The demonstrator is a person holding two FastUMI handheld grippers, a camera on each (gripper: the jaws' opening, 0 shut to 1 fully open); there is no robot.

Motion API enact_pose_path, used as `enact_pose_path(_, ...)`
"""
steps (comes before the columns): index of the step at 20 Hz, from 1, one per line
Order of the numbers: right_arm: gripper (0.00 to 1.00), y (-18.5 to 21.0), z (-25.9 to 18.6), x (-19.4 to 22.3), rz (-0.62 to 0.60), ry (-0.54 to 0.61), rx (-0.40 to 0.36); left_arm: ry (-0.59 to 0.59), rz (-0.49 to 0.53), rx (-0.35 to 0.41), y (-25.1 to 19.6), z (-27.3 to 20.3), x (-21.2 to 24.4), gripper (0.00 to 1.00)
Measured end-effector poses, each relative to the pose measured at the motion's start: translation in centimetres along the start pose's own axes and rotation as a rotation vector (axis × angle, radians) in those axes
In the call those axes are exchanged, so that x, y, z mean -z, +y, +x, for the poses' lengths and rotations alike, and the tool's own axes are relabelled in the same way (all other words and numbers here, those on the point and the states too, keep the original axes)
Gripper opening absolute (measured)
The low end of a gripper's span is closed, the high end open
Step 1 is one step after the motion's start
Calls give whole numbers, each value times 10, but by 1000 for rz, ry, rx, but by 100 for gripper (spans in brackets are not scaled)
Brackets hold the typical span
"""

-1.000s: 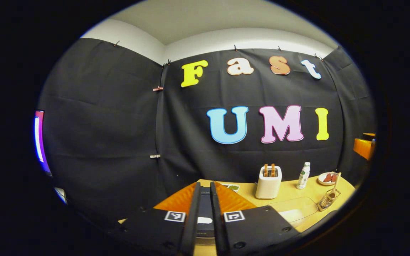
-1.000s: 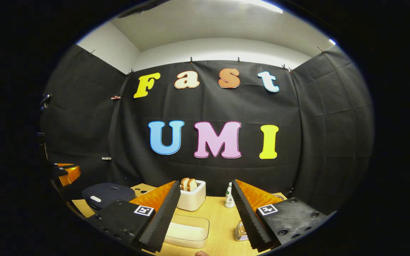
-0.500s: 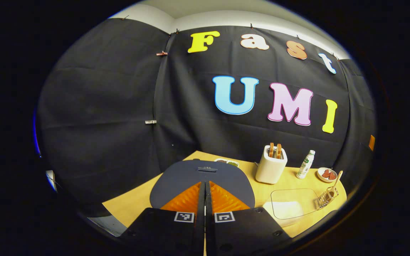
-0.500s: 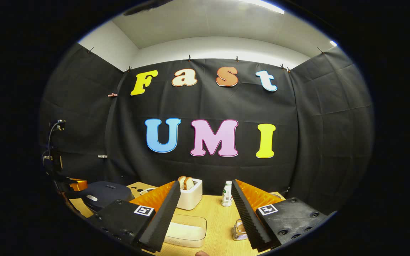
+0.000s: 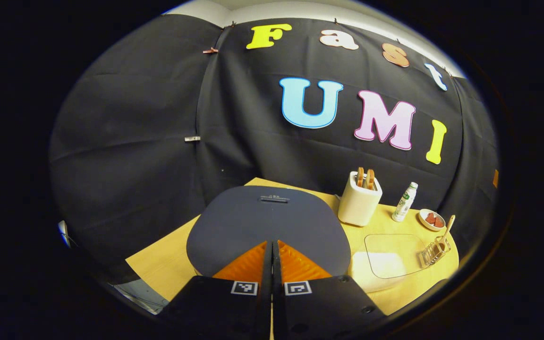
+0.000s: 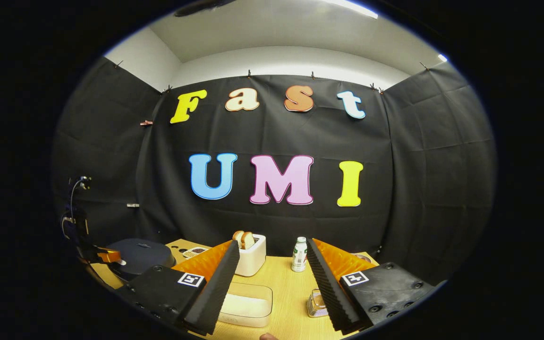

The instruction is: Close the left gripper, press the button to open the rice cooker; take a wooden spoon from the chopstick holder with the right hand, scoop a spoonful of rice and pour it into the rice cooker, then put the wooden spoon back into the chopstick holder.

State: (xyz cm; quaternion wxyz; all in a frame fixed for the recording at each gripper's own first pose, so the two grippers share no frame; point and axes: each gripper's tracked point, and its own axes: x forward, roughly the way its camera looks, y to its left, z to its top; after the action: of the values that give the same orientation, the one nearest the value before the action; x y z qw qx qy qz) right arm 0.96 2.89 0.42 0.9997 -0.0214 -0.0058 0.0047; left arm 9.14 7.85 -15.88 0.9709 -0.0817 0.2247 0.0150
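rice cooker (image 5: 267, 226) sits at the near left part of the wooden table (image 5: 163, 264), its dark, rounded lid down and flat. in the left gripper view the left gripper (image 5: 272, 245) hangs right over the front edge of that lid with its two fingers pressed together, nothing between them; whether the tips touch the lid or the button i cannot tell, since the fingers hide that spot. in the right gripper view the same cooker (image 6: 142, 255) shows at the far left, with the left gripper (image 6: 106, 256) at its near side.

right gripper (image 6: 272, 283) hovers over the middle of the table with its fingers spread wide and nothing held. between them lies a clear rice container (image 6: 248, 304) with white rice inside.

in the left gripper view that container (image 5: 385, 257) lies just right of the cooker. just beside it on the right stands the wire chopstick holder (image 5: 435, 250), with the wooden spoon (image 5: 446, 229) standing tilted in it, handle up.

behind, near the cloth wall, stand a white toaster (image 5: 359, 203) with two slices of bread up in its slots, a small bottle (image 5: 404, 202) and a small dish (image 5: 431, 219) with something red on it.
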Motion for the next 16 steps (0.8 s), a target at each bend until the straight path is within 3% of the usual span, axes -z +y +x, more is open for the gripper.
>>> enact_pose_path(4,90,1,1,1,1,4,-1,-22,23,-5,0,1,4,7)
enact_pose_path(8,90,4,2,2,6,8,-10,-26,-57,21,0,0,6,8)
enact_pose_path(12,90,6,2,1,10,8,-21,-58,6,21,-1,1,9,7)
enact_pose_path(16,90,9,-1,0,14,8,-28,-54,-29,12,0,0,10,7)
